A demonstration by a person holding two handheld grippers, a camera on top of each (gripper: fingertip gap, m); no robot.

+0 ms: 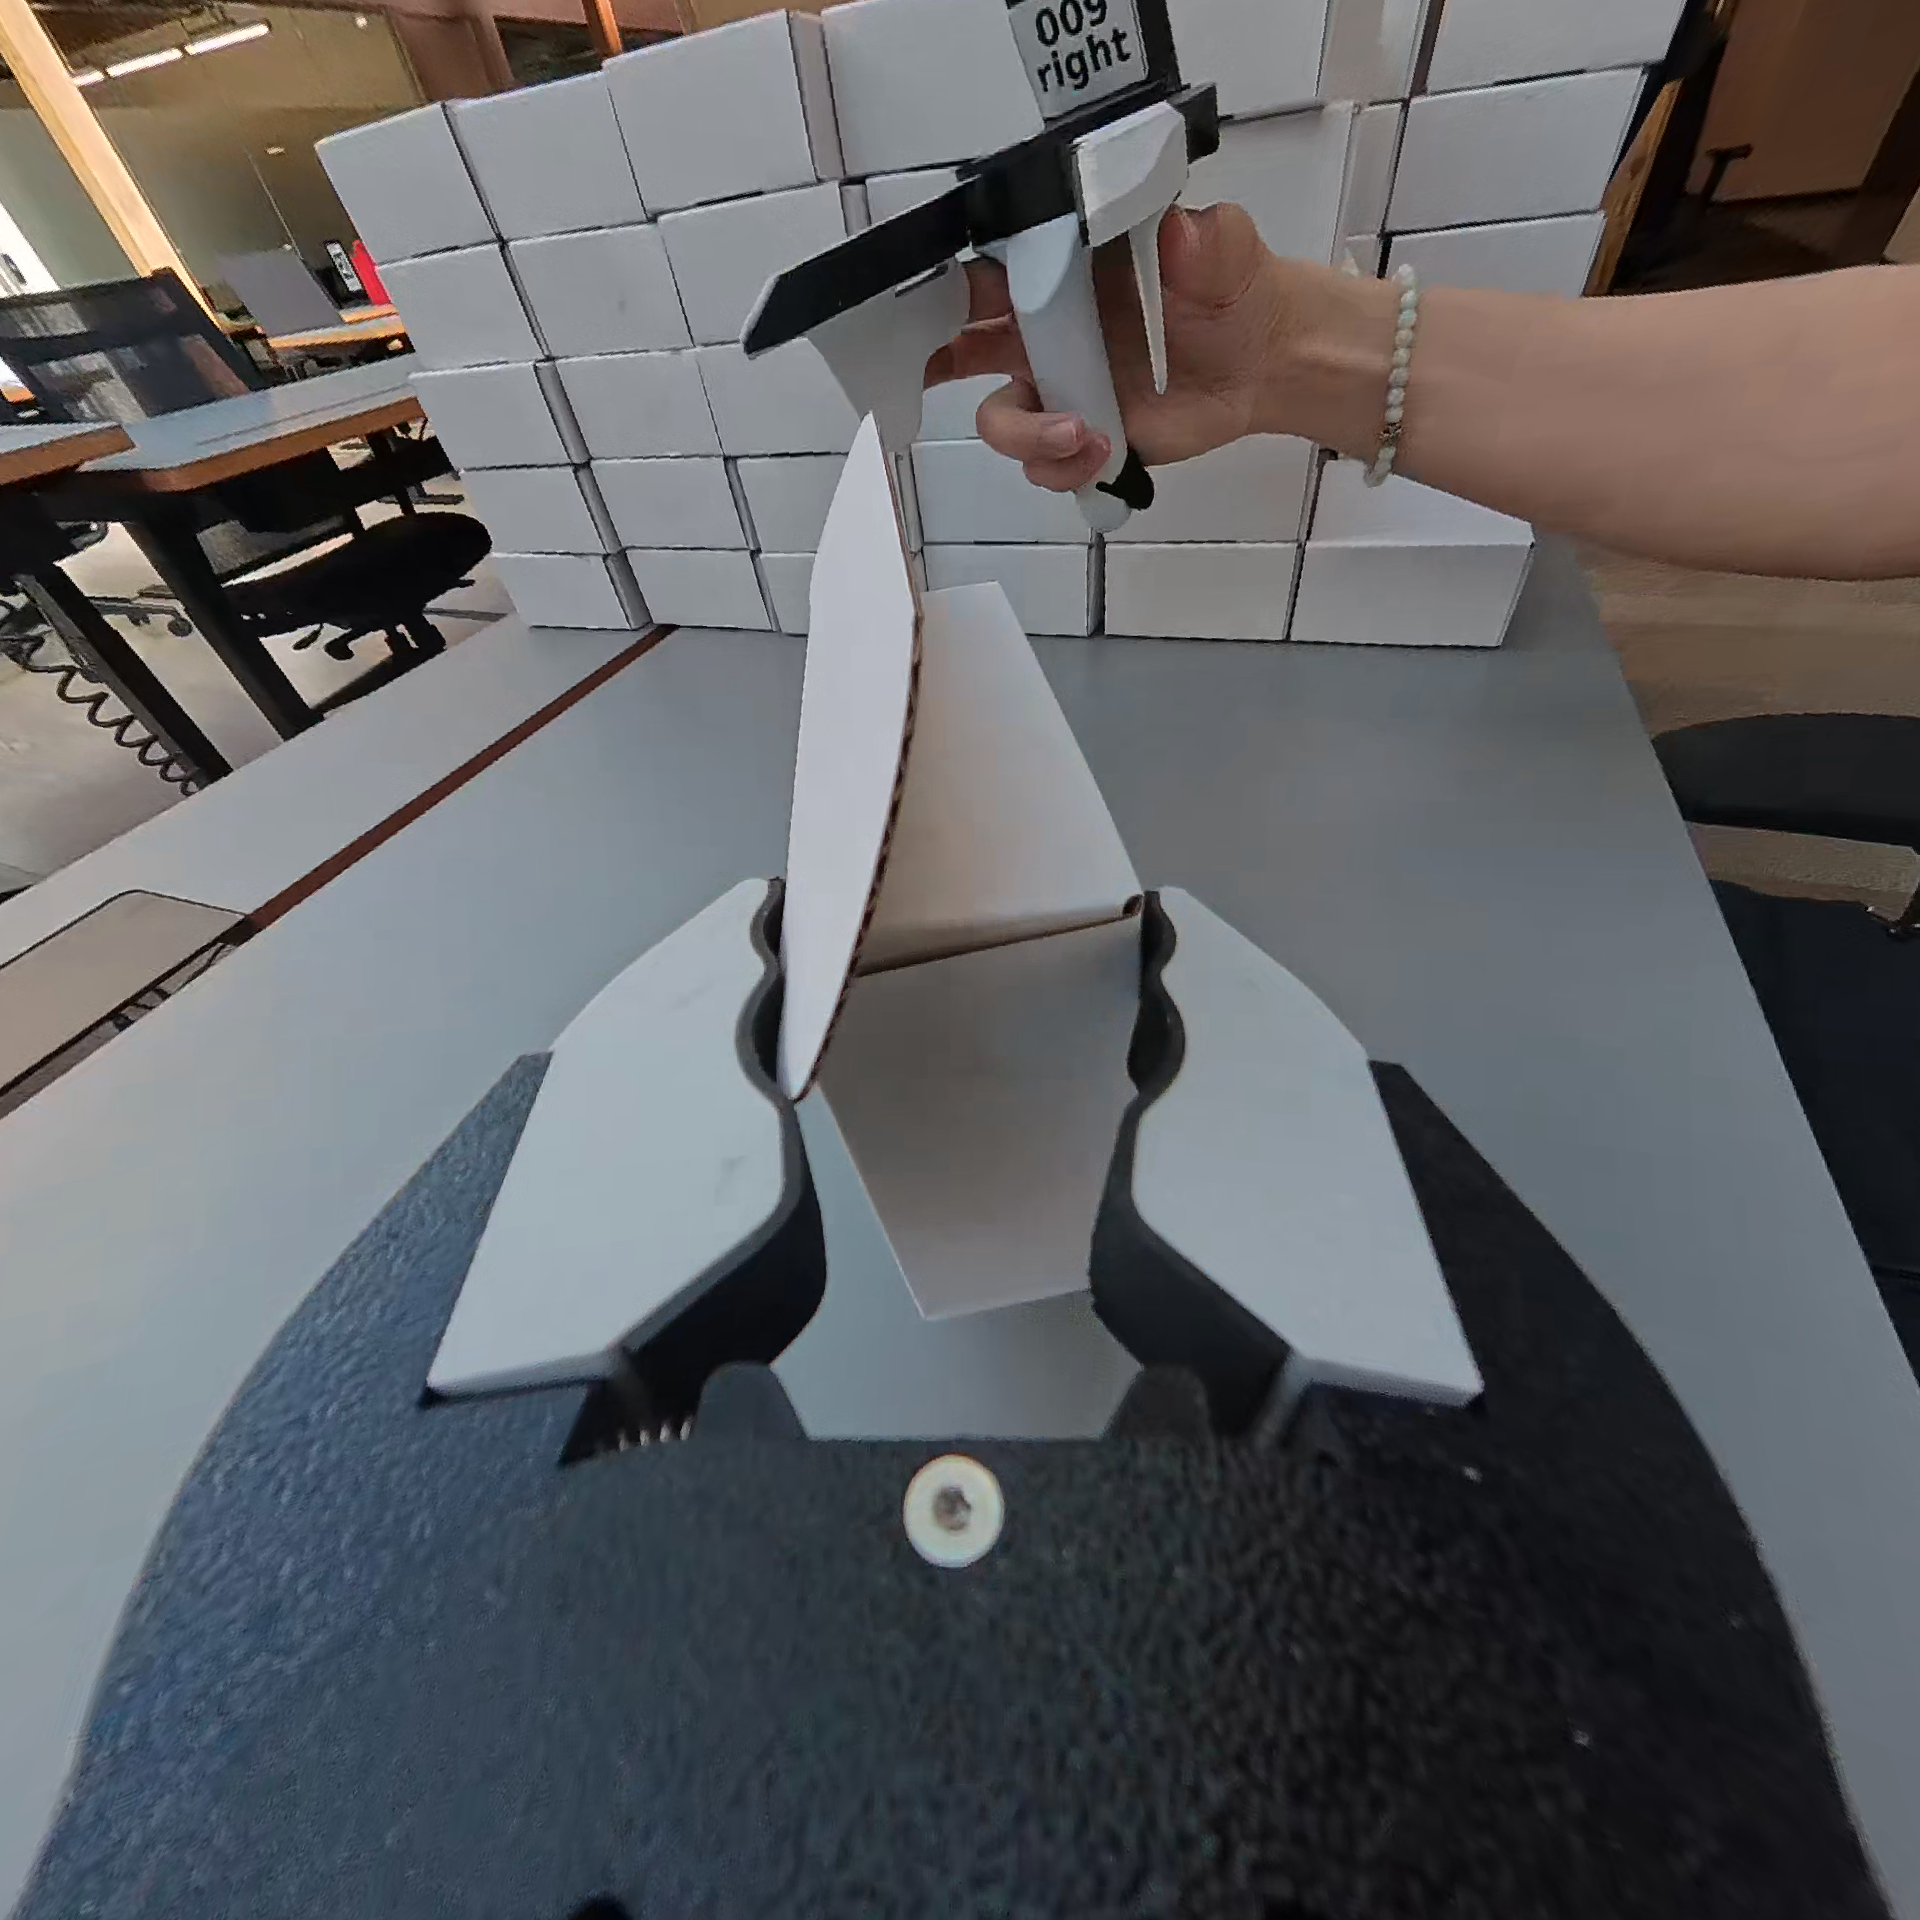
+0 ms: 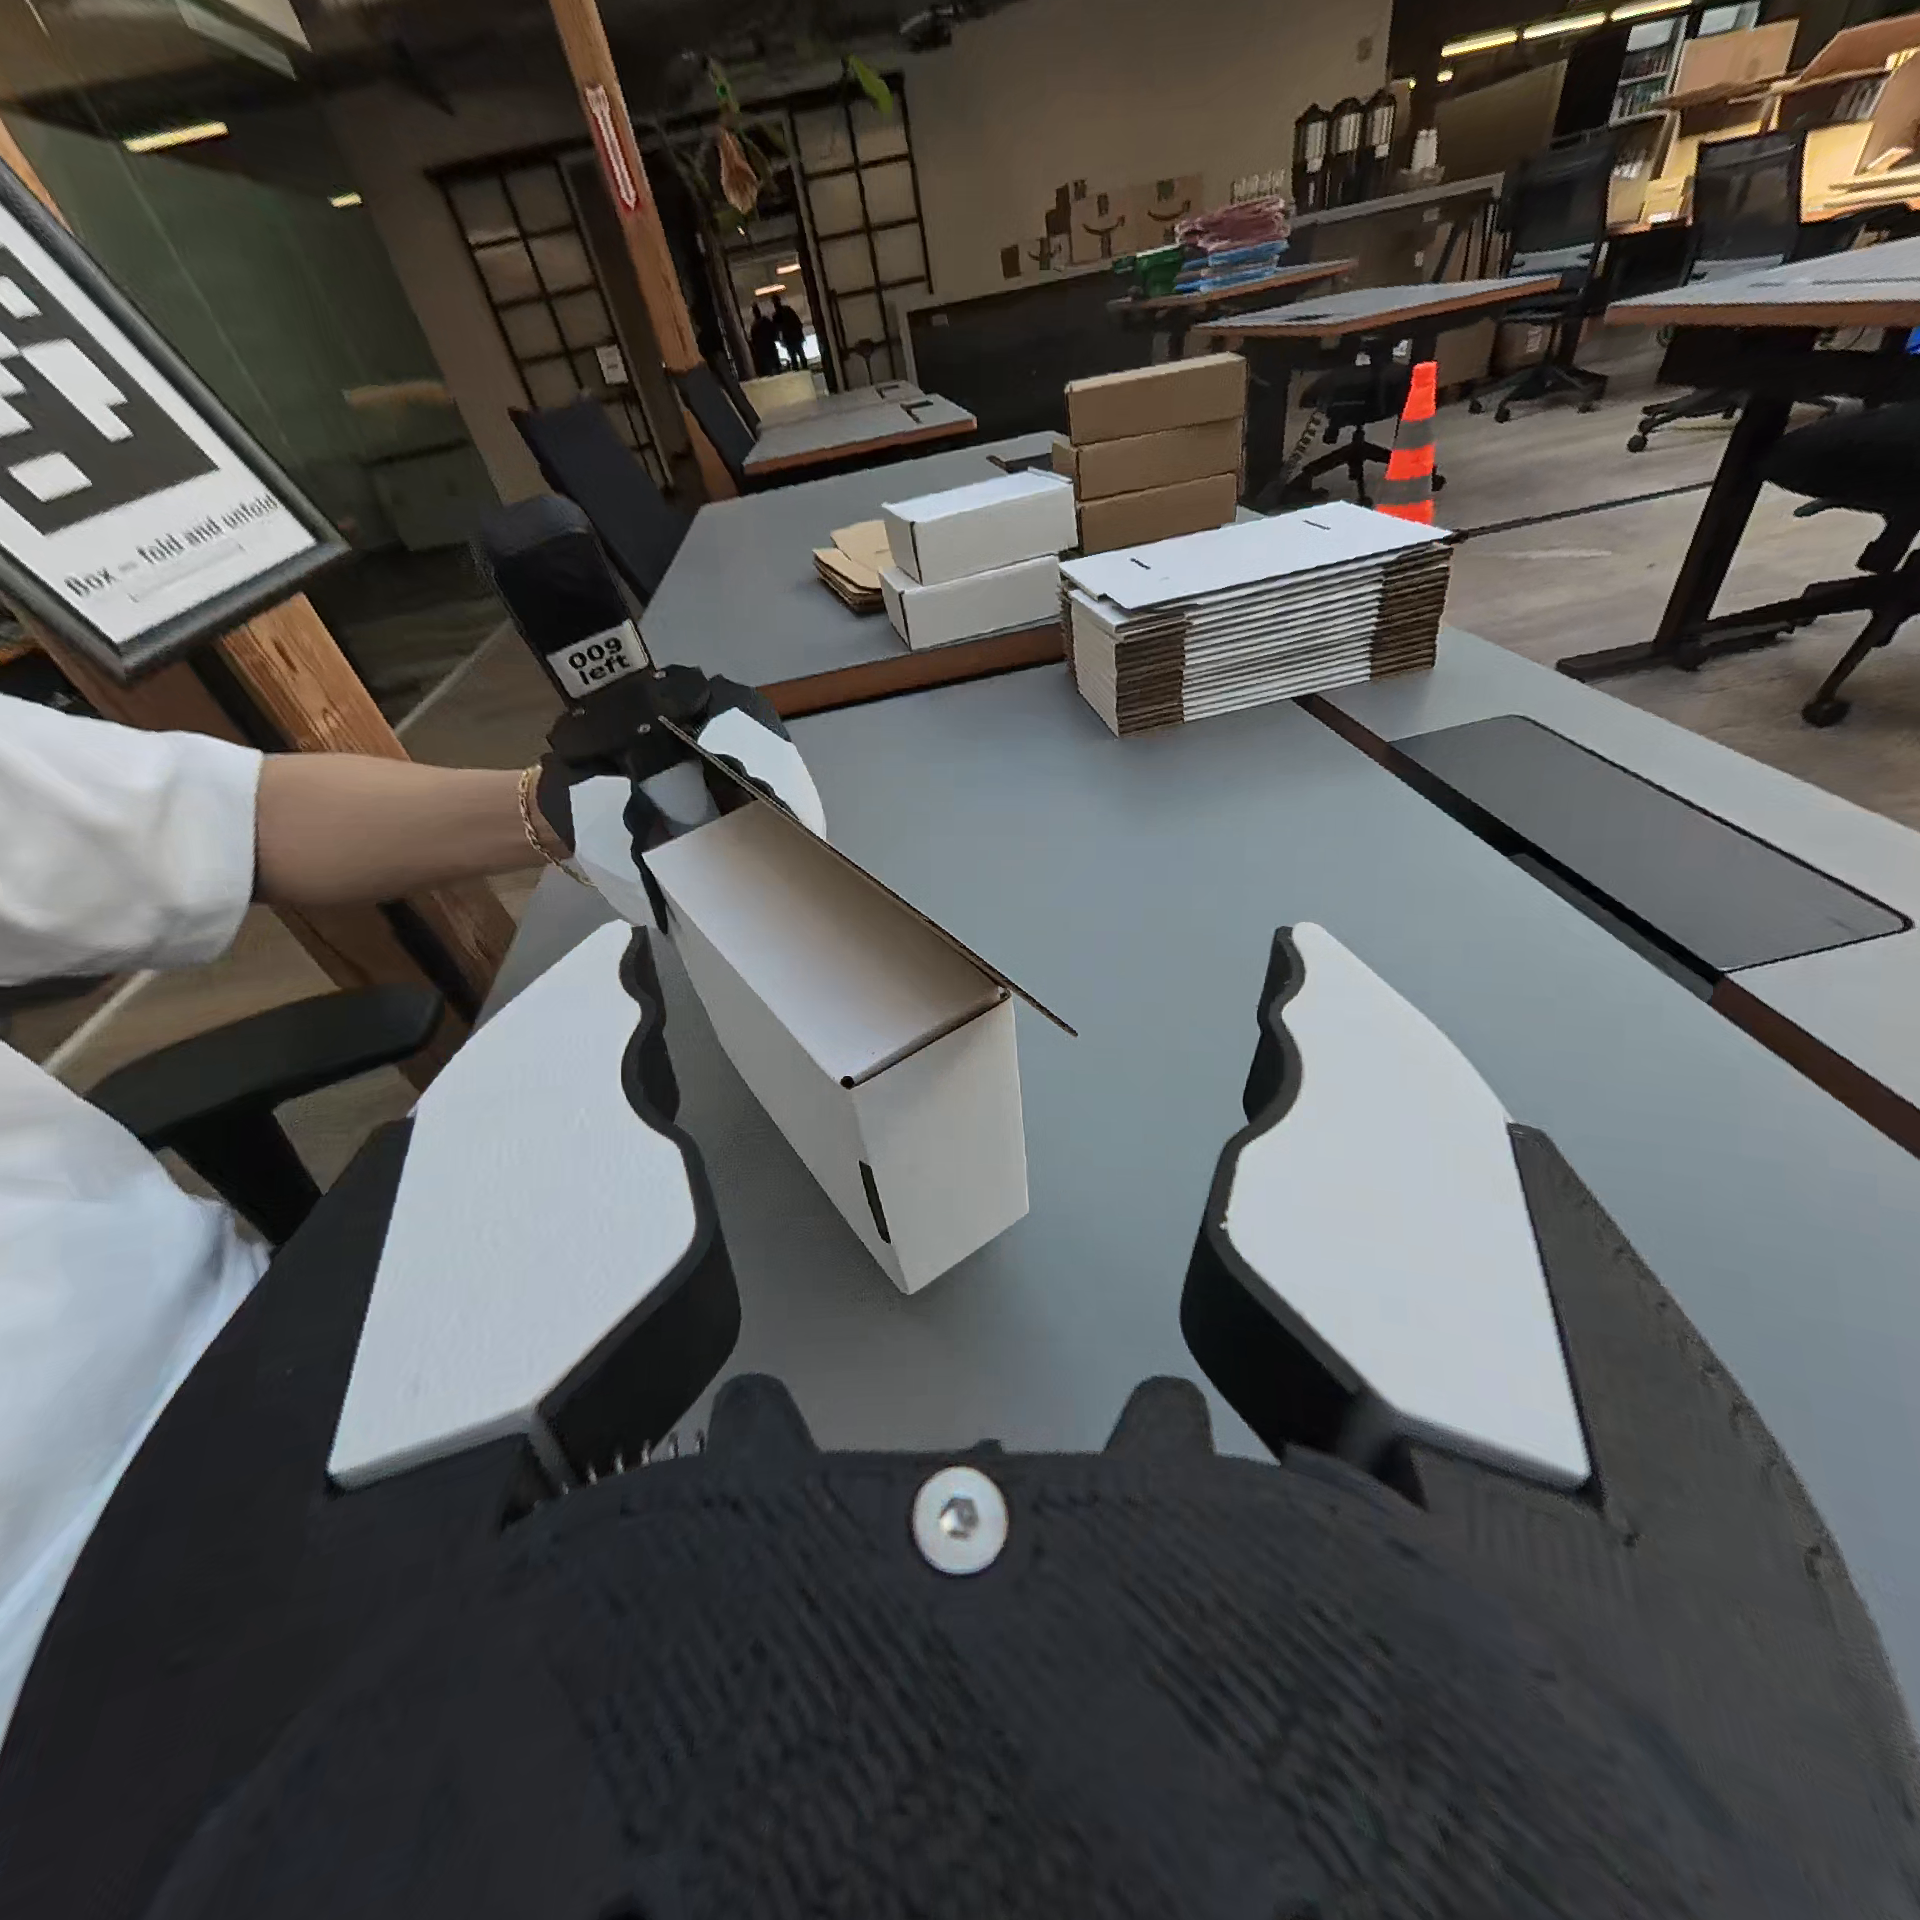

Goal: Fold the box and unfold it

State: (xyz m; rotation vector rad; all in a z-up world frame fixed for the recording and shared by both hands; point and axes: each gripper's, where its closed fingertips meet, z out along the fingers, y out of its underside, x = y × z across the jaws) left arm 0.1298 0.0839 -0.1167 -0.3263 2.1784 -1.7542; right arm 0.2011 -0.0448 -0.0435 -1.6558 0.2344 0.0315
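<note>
A long white cardboard box (image 1: 997,790) lies on the grey table (image 1: 1351,831), its lid (image 1: 852,748) standing upright along one long side and the brown inside showing. My left gripper (image 1: 961,987) is shut across the box's near end, one finger on each side. In the right wrist view the box (image 2: 935,1143) lies lengthwise away from me, with the left gripper (image 2: 665,821) on its far end. My right gripper (image 2: 966,966) is open wide and empty above the box's near end. In the left wrist view, a hand holds the right gripper (image 1: 914,343) just above the lid's far top corner.
A wall of stacked white boxes (image 1: 727,260) stands at the table's far end. A stack of flat box blanks (image 2: 1257,623), two folded white boxes (image 2: 977,561) and brown boxes (image 2: 1153,447) sit farther off. A framed sign (image 2: 125,457) stands at left. A black panel (image 2: 1642,831) is set in the table.
</note>
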